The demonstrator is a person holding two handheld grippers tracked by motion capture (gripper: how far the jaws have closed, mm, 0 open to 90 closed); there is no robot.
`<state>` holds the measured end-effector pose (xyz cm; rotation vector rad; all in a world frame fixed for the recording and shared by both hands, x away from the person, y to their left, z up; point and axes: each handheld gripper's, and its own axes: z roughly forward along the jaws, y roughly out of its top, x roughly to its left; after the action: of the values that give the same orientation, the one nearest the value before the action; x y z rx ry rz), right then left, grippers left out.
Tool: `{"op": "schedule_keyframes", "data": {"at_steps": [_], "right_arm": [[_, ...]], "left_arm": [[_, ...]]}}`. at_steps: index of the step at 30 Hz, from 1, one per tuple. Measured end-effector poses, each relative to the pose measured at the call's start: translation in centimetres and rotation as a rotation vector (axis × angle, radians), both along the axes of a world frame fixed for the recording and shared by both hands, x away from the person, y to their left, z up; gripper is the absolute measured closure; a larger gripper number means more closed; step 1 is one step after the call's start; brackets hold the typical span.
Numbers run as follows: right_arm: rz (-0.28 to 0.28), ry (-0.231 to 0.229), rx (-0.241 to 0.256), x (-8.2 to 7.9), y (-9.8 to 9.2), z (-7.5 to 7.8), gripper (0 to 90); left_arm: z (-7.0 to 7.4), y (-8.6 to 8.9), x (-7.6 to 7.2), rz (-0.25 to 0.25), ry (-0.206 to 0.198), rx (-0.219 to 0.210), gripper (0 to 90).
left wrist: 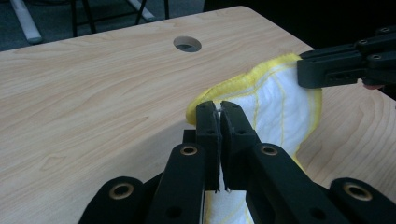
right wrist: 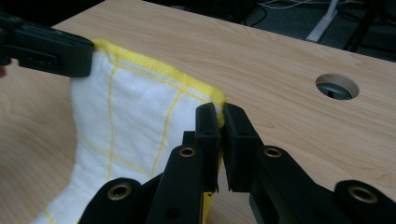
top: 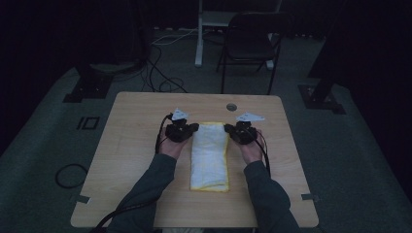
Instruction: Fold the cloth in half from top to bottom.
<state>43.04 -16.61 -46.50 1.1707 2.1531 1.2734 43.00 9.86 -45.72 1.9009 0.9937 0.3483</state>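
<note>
The table (top: 145, 145) was a light wood-grain surface with rounded corners, standing on a grey floor (top: 48, 145). A round cable hole (top: 231, 107) sat near the far edge of the table, slightly right of centre. Beyond the table, a dark folding chair (top: 250, 43) stood on the floor, and loose cables (top: 163, 80) lay to the left of it.

The towel (top: 210, 155), white with yellow edging and thin yellow grid lines, lay folded into a long strip at the centre of the table, running from near to far. Its near end lay flat on the wood; its far end was raised off the surface at both corners.

The person's forearms entered from the near edge, one on each side of the towel. The left gripper (top: 193, 127) was at the far-left corner of the towel. In the left gripper view, its jaws were clenched on the yellow hem of that corner. The right gripper (top: 228, 128) was at the far-right corner. In the right gripper view, its jaws were pressed together on the yellow hem there. The far edge of the towel hung stretched between the two grippers, sagging slightly in the middle.
</note>
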Motion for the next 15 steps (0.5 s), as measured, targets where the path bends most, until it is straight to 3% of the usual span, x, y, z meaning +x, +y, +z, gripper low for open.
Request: {"op": "schedule_keyframes", "data": {"at_steps": [15], "right_arm": [[0.032,-0.022,0.005,-1.9,0.3,0.7,85.7]], "left_arm": [[0.0,0.8,-1.4,-0.005,-0.003,-0.02,87.5]]}}
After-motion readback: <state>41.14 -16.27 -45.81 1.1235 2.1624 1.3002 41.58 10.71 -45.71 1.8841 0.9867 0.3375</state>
